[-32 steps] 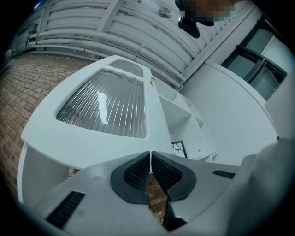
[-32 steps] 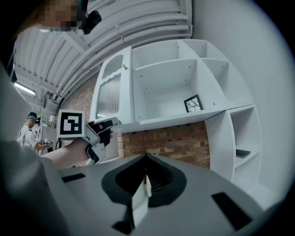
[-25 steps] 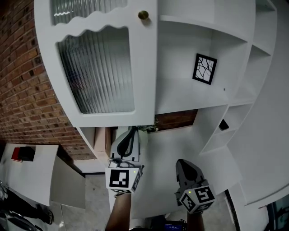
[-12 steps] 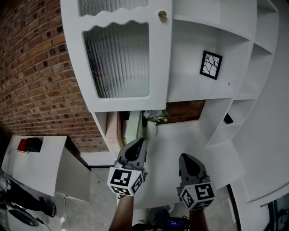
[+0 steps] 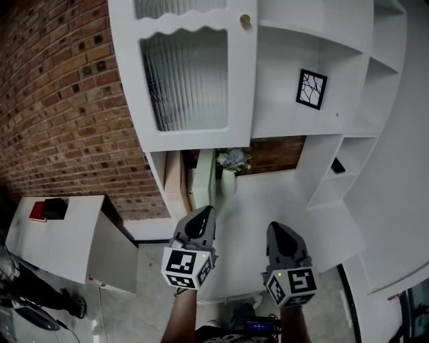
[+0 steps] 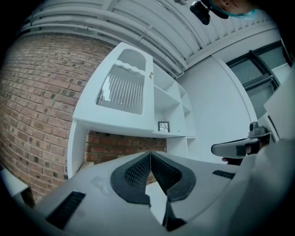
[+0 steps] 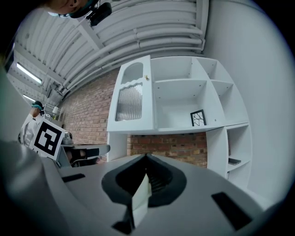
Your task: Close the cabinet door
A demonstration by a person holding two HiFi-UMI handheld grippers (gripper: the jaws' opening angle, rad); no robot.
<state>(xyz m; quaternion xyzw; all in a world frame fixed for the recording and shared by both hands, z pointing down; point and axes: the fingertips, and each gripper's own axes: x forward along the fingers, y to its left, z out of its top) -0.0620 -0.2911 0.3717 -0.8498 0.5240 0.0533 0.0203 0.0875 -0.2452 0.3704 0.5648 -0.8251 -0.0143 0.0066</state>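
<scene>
The white cabinet door (image 5: 191,80), with ribbed glass and a brass knob (image 5: 245,21), lies over the cabinet's left compartment and looks flush with the front. The right gripper view shows the same door (image 7: 132,97) beside the open shelves. Both grippers hang well below it, above the white counter (image 5: 268,194). My left gripper (image 5: 201,214) is shut and holds nothing; its jaws meet at the tip in its own view (image 6: 150,155). My right gripper (image 5: 277,229) is also shut and empty (image 7: 146,157). Neither touches the door.
A framed black-and-white picture (image 5: 312,88) stands on the open shelf right of the door. A vase of flowers (image 5: 232,161) sits under the cabinet against the brick wall (image 5: 67,114). A dark object (image 5: 337,166) lies on a lower right shelf. A white table (image 5: 67,248) stands at left.
The cabinet has shrunk and slid right in the head view as the view backed away. Both grippers, the left one close under the door's lower edge before, now hang well below it, still shut.
</scene>
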